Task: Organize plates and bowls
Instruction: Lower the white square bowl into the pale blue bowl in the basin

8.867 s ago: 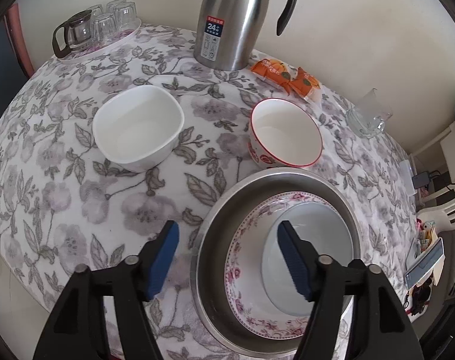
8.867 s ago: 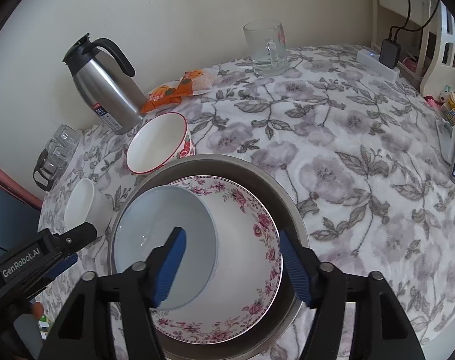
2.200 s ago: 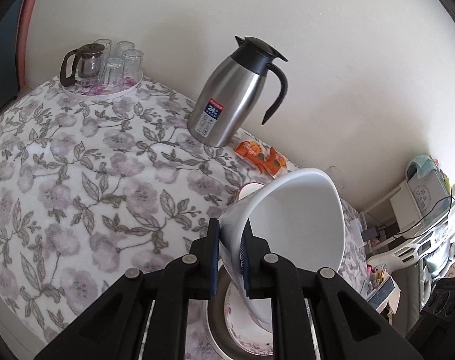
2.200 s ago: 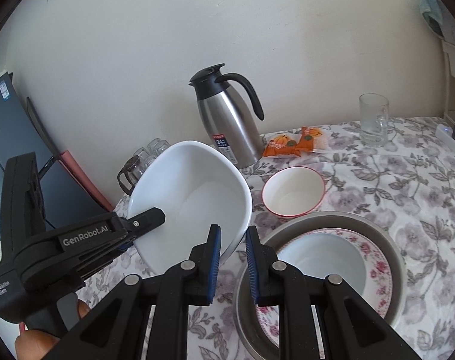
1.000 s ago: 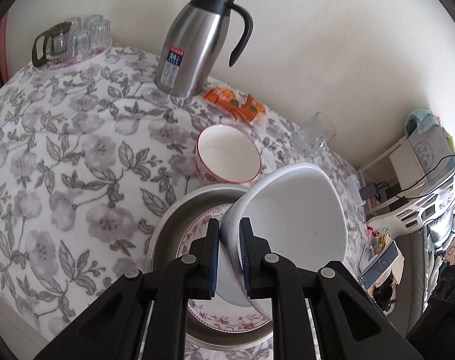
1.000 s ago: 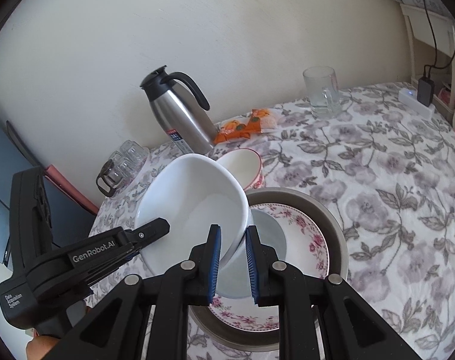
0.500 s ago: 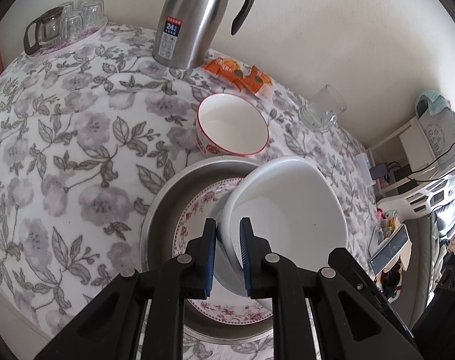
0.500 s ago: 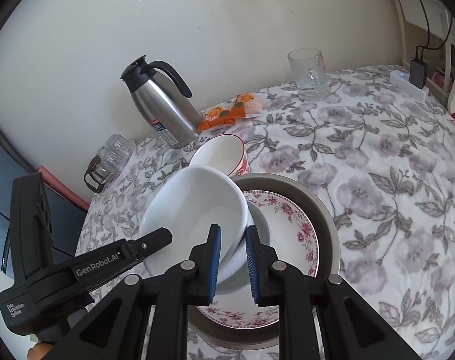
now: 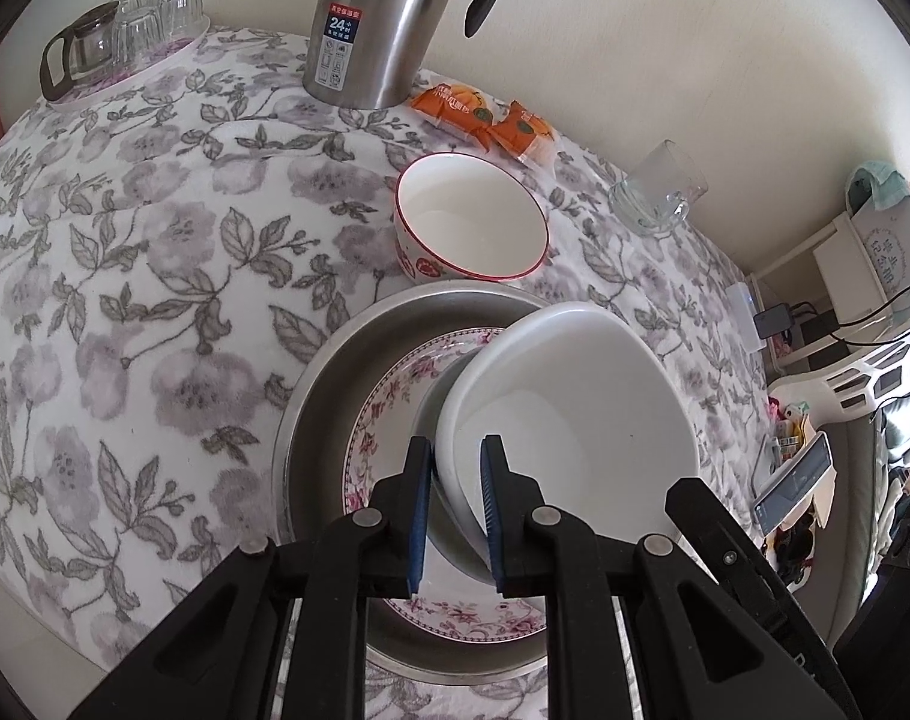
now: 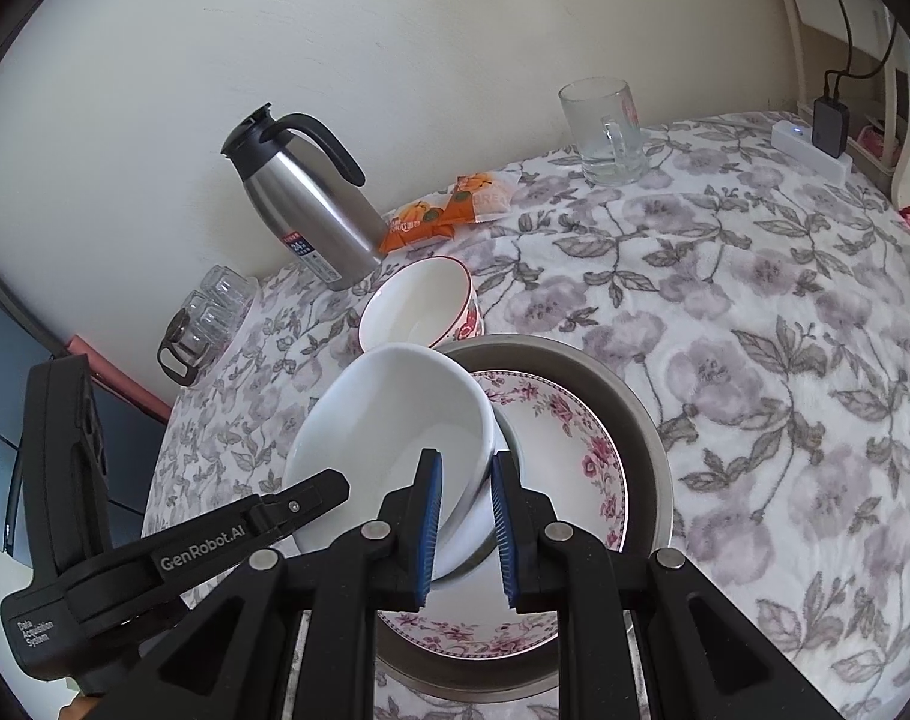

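Both grippers hold one white square bowl by its rim, tilted, low over the stack. My left gripper is shut on its left rim. My right gripper is shut on its right rim, and the bowl also shows in the right wrist view. Below lies a floral plate inside a steel basin, with a pale bowl on the plate, mostly hidden. A red-rimmed bowl stands on the tablecloth just beyond the basin.
A steel thermos, orange snack packets and a glass mug stand along the wall. A tray with a glass teapot and cups is at the far left. A power strip lies at the table's right end.
Both grippers have carried the white square bowl from the left of the table over the basin and lowered it toward the pale bowl on the floral plate.
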{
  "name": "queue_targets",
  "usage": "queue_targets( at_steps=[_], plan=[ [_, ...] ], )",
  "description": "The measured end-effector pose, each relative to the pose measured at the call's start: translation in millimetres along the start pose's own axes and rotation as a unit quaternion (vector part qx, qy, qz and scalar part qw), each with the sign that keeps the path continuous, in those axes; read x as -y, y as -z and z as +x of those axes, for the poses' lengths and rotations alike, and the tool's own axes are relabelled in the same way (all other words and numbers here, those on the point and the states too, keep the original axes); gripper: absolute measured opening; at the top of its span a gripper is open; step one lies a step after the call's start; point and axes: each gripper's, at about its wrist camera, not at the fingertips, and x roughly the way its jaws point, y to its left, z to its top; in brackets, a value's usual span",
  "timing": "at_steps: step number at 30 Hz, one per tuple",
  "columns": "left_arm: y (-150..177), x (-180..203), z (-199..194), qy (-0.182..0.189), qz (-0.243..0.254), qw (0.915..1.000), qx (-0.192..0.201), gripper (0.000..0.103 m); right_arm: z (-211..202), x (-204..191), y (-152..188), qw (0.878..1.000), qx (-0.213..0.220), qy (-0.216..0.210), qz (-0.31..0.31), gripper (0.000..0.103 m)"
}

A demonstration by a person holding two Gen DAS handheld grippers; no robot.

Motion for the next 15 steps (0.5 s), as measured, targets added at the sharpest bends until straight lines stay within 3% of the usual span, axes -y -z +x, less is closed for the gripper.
queue_targets(
  at_steps=[8,15],
  plan=[
    [-0.2,0.7,-3.2,0.009,-0.002,1.0,0.002,0.02,1.2,-0.8,-1.2,1.0,0.003,-0.02,-0.002,0.018],
    [-1.3,-0.2,-4.2,0.009,0.0,0.9999,0.008,0.02,3.5,-2.4,0.1,1.0,0.002,-0.011,-0.009,0.018]
  ],
)
